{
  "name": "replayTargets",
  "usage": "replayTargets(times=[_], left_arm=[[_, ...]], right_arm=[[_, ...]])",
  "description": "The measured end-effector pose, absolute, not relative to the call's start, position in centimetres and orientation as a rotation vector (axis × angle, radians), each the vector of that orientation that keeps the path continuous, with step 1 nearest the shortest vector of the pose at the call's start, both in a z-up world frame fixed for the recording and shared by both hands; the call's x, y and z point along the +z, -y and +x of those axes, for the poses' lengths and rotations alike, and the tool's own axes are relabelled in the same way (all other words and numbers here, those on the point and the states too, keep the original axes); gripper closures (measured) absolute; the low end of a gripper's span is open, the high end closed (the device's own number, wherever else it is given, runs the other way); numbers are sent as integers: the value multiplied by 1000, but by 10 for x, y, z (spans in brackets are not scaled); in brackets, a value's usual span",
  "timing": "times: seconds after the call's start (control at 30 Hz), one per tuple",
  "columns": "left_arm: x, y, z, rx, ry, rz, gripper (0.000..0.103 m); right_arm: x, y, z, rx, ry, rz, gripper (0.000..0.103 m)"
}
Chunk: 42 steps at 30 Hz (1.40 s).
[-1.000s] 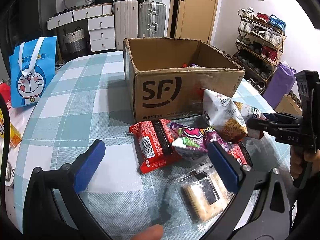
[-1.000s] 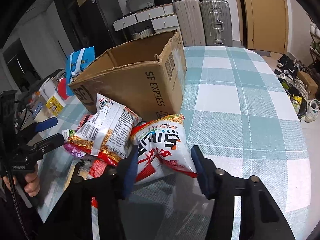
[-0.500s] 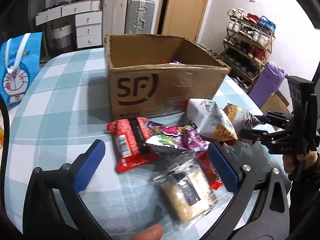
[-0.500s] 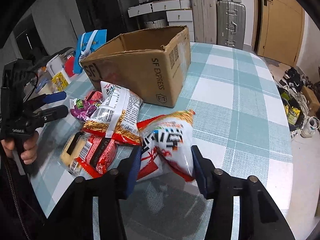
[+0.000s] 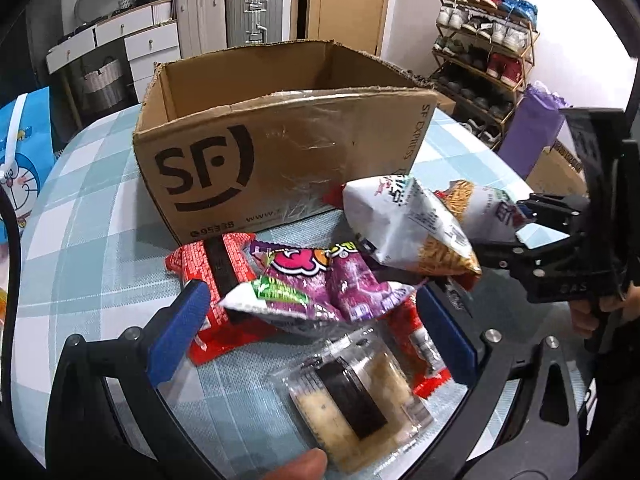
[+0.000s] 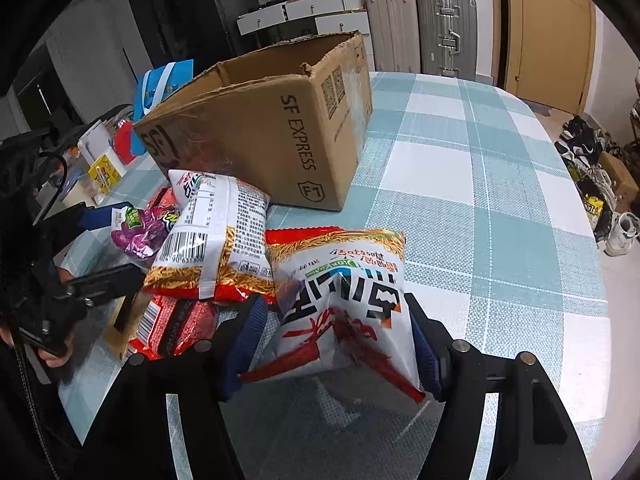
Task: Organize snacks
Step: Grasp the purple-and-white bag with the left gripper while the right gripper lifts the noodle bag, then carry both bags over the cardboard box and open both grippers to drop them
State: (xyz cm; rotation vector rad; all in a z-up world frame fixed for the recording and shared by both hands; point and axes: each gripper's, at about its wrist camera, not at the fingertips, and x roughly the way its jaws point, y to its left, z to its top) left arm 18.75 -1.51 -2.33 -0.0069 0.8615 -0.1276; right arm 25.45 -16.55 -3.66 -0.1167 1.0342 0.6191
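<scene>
While the left gripper (image 5: 312, 332) is held open over a purple candy bag (image 5: 320, 284) and a clear cracker pack (image 5: 352, 396), a white-and-red snack bag (image 6: 344, 304) is pinched between the pads of the right gripper (image 6: 332, 344), near the cardboard box (image 6: 264, 128) on the checked table (image 6: 480, 184).

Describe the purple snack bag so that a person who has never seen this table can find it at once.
Start at the big cardboard box marked SF on the checked table. In front of its printed side lies a pile of snack packets, and the purple bag lies on top of it, partly over a red packet. It is the only purple one, with pink cartoon lettering and a green label.
</scene>
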Motion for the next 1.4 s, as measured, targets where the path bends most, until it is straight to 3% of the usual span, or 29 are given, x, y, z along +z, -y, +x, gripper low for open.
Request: replayTargets(times=[0.03, 0.13, 0.27, 0.33, 0.93, 1.17, 1.4], left_arm=[[-25, 18, 190, -123, -864, 7, 3], [-28, 20, 194, -150, -869, 0, 27], [-26, 20, 192, -169, -825, 1, 48], [-27, 19, 190, -174, -809, 0, 53], [-10, -8, 166, -207, -742, -49, 58], [3, -19, 156, -203, -711, -69, 58], [17, -24, 147, -206, -678, -88, 58]], right_arm=[[-37, 165, 255, 620, -1034, -118, 34], [-38, 165, 256, 621, -1034, -115, 34], [-38, 165, 256, 621, -1032, -111, 34], [-38, 165, 256, 621, -1031, -111, 34], [-35, 169, 254, 625, -1020, -88, 34], [-26, 175, 251, 636, -988, -74, 53], [-7, 192, 248, 626, -934, -40, 54]])
